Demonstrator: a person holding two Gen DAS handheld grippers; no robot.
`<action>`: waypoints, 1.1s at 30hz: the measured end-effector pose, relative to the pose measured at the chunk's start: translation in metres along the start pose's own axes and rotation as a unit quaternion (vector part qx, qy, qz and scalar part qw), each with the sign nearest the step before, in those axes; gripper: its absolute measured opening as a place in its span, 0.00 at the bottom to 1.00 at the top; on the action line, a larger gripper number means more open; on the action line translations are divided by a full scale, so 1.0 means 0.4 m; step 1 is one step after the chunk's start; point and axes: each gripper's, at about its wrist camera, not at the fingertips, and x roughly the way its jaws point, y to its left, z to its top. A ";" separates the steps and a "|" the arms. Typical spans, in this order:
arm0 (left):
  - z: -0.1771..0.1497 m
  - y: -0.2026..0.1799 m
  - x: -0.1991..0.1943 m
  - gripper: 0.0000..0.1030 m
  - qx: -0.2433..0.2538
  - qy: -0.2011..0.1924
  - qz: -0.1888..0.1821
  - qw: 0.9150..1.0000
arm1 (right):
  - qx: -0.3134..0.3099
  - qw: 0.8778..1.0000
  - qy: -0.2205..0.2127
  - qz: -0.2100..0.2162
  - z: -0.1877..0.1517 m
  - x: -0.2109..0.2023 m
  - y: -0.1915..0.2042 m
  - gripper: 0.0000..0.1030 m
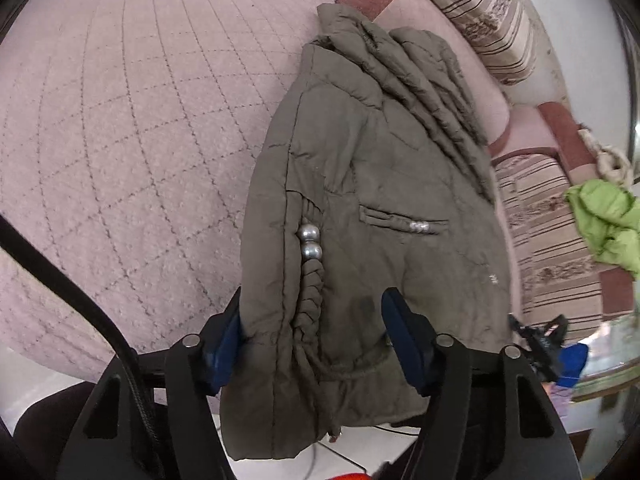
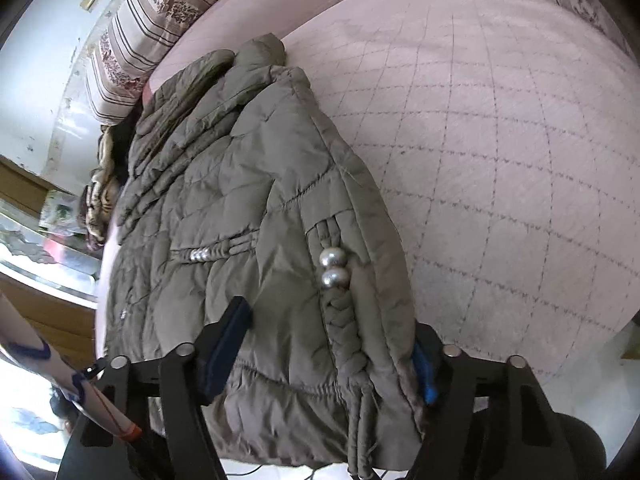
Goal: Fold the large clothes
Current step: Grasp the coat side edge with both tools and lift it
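Observation:
An olive padded jacket lies folded lengthwise on a pink quilted bed, its hem hanging over the near edge. A braided trim with two silver beads runs down it. My left gripper straddles the hem. Its left pad sits against the jacket's folded edge and its right pad rests on the fabric. In the right wrist view the same jacket fills the middle. My right gripper holds the hem too, one finger on top and the other half hidden behind the jacket's edge beside the beads.
Striped pillows line the far side of the bed. A bright green garment lies on a striped cushion at the right. White floor shows below the hem. A wooden, glass-topped piece of furniture stands at the left.

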 end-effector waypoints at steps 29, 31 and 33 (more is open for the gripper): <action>-0.062 -0.049 0.051 0.49 -0.002 -0.008 0.021 1.000 | -0.002 0.997 0.033 0.067 -0.081 0.035 0.037 0.53; -0.065 -0.056 0.047 0.33 -0.012 -0.015 0.053 0.998 | -0.006 0.998 0.026 0.052 -0.084 0.037 0.044 0.45; -0.066 -0.067 0.037 0.24 -0.015 -0.023 0.070 0.997 | -0.001 0.998 0.023 0.053 -0.086 0.036 0.041 0.37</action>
